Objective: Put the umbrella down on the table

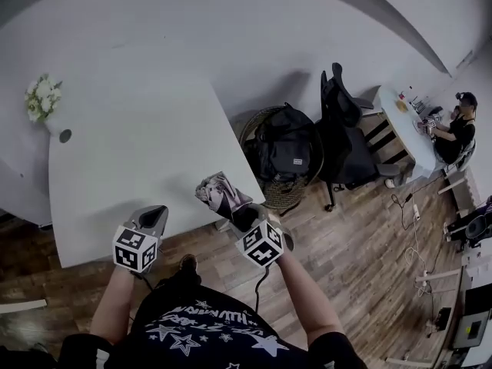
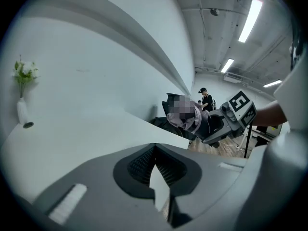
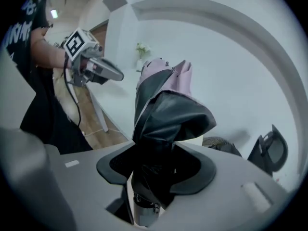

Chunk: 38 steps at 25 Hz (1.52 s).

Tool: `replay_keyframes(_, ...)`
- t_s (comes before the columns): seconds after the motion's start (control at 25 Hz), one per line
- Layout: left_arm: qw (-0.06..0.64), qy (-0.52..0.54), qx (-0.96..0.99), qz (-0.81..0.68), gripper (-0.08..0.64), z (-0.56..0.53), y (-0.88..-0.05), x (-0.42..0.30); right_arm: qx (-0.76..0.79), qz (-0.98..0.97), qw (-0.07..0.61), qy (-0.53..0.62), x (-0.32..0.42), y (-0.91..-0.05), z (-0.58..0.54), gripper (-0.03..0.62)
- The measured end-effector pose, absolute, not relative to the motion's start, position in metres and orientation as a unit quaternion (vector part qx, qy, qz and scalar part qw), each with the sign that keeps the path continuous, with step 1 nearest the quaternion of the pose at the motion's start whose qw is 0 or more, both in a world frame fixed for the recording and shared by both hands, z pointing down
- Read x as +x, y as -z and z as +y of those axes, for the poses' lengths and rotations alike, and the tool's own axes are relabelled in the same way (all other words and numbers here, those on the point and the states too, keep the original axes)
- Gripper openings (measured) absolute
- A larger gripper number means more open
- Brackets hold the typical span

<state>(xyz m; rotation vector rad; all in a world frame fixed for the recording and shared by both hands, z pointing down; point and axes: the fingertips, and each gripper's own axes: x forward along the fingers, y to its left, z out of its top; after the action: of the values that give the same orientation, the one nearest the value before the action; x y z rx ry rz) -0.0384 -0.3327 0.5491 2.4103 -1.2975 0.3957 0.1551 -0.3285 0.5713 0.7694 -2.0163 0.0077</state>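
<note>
A folded umbrella (image 1: 219, 191), black with a pale pink canopy, is clamped in my right gripper (image 1: 242, 215), which is shut on its lower end. In the head view its canopy end lies over the near right corner of the white table (image 1: 131, 160). The right gripper view shows the umbrella (image 3: 163, 109) rising from between the jaws of that gripper (image 3: 156, 162). My left gripper (image 1: 154, 215) is at the table's near edge, to the left of the umbrella, and is shut with nothing in it. From the left gripper (image 2: 154, 150) the umbrella (image 2: 192, 121) appears ahead and to the right.
A small vase of white flowers (image 1: 42, 100) stands at the table's far left. Right of the table are a wicker basket holding a black backpack (image 1: 284, 152) and a black office chair (image 1: 344, 133). A person (image 1: 453, 129) sits at another table at the far right. The floor is wood.
</note>
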Motion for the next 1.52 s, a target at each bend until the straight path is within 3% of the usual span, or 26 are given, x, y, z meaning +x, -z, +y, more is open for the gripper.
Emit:
replay_keyframes(0.28,0.201,-0.141,0.846,-0.473,0.003,-0.377,-0.560,-0.053,0.161,-0.781,0.585,0.150,0.160,-0.599,-0.376,0.238)
replay_keyframes(0.52,0.211,-0.145,0.845,-0.470,0.003,-0.404,-0.571,-0.053,0.045,-0.764,0.602,0.228,0.156,-0.627,-0.392,0.238)
replay_keyframes(0.84,0.229,-0.156,0.844,-0.460,0.003,-0.423,-0.588,-0.052,-0.048,-0.755,0.612,0.232,0.153,-0.656,-0.397,0.238)
replay_keyframes(1.52,0.238,-0.153,0.841,-0.461,0.003,-0.436,-0.601,-0.064,-0.043,-0.751,0.629,0.197,0.160,-0.673,-0.408,0.250)
